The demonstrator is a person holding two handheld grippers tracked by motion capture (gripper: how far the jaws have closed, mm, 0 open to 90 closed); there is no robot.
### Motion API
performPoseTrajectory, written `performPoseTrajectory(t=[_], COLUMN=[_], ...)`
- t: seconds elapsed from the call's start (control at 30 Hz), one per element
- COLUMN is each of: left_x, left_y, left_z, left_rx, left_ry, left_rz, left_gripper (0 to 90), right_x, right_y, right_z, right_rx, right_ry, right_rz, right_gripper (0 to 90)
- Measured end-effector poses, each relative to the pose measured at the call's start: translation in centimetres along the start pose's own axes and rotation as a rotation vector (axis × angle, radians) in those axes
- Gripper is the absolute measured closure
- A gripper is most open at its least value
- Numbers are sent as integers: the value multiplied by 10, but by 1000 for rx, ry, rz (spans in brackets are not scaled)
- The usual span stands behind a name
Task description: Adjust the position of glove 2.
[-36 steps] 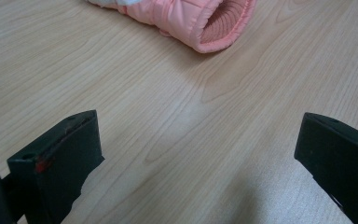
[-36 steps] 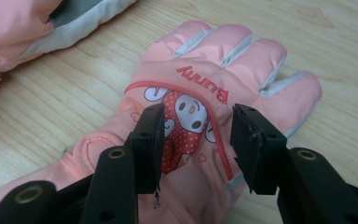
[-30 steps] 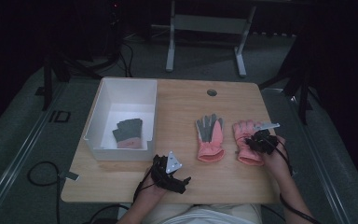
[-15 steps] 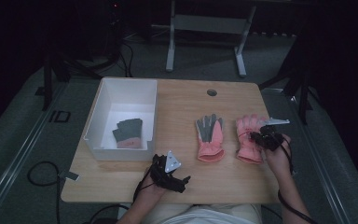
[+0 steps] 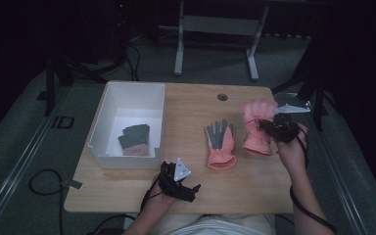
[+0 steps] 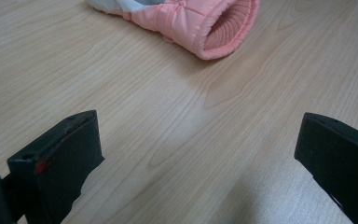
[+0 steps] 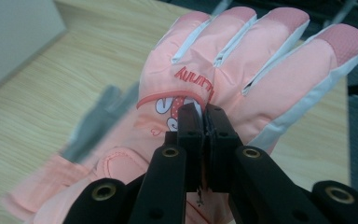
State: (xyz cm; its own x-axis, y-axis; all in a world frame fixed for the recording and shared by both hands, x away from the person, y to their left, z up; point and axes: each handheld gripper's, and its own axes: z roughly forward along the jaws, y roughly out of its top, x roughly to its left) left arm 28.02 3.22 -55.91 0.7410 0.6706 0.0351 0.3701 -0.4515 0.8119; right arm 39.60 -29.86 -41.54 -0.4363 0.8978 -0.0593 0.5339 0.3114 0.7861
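With my right gripper [image 7: 204,122] pinched on the back of the pink glove [image 5: 257,128] near the table's [image 5: 191,105] right edge, I'd lift it gently toward the white bin [image 5: 108,110], left gripper [image 5: 182,188] idling wide at the front edge.

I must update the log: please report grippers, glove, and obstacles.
Right gripper shut on pink glove, lifting it. Left gripper open on table. Second glove lies nearby; white bin unobstructed.
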Motion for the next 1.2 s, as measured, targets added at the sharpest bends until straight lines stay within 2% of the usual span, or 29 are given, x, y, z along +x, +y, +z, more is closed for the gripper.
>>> performPoseTrajectory(t=[0.23,0.37,0.5,0.87,1.03,1.2], left_x=[1,1,2,1,2,1], left_y=[2,2,3,3,2,2], left_z=[0,0,-2,-2,-3,-4], left_rx=[-11,-11,-19,-26,-25,-25], left_ry=[-2,-3,0,-1,-2,-2], left_rz=[-3,3,0,-6,-8,-9], left_gripper=[3,3,3,3,3,3], right_x=[38,55,67,73,71,73], right_y=[16,18,13,-6,-10,-17], right_z=[7,18,32,68,79,90], right_rx=[-25,-7,20,104,117,138], right_ry=[77,98,114,137,146,145], right_rz=[-26,-41,-51,-58,-44,-62], right_gripper=[866,865,864,862,861,857])
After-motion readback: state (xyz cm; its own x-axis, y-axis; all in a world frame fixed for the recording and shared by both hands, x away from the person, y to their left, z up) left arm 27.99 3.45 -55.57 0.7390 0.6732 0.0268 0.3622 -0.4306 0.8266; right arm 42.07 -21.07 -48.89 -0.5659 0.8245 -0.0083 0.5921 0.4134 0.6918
